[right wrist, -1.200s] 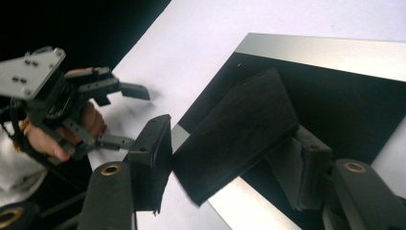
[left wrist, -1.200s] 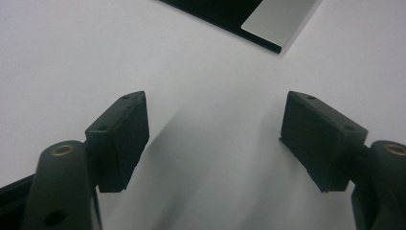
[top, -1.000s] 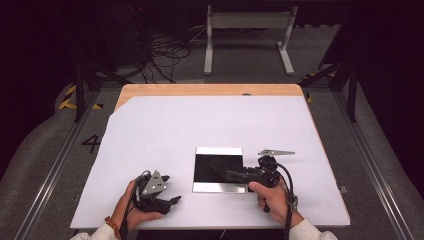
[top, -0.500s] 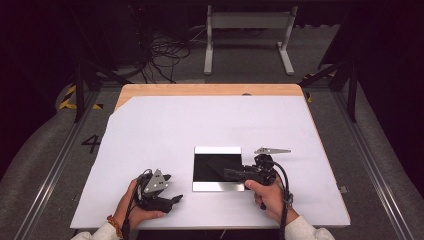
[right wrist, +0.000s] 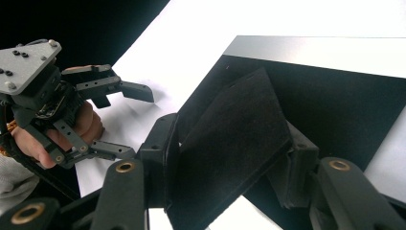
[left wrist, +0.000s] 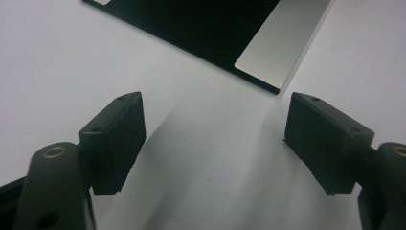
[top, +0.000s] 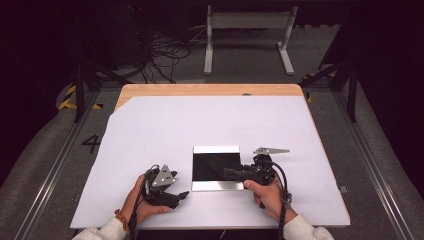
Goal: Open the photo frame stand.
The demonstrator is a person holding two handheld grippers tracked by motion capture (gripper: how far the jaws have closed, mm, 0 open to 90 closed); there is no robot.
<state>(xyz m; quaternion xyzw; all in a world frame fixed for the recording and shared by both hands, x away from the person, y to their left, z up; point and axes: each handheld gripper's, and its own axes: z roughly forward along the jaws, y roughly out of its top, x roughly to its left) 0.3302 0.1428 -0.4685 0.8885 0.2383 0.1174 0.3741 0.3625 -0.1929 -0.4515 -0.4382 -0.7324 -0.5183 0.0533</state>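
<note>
Fingers of R gripper [right wrist: 230,158] clamp a dark, stiff triangular cloth piece [right wrist: 234,143], lifted over the flat black rectangular panel with silver end strips [top: 216,168], table centre, toward 6 o'clock. L gripper [left wrist: 215,139] gapes wide, nothing between, at panel's 8 o'clock on white tabletop [top: 165,125].

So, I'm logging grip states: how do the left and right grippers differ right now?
The left gripper stands open over bare white table, nothing between its pads; the right gripper has a dark cloth between its pads. The left sits beside the black panel; the right reaches over it. Both are hand-held.
</note>
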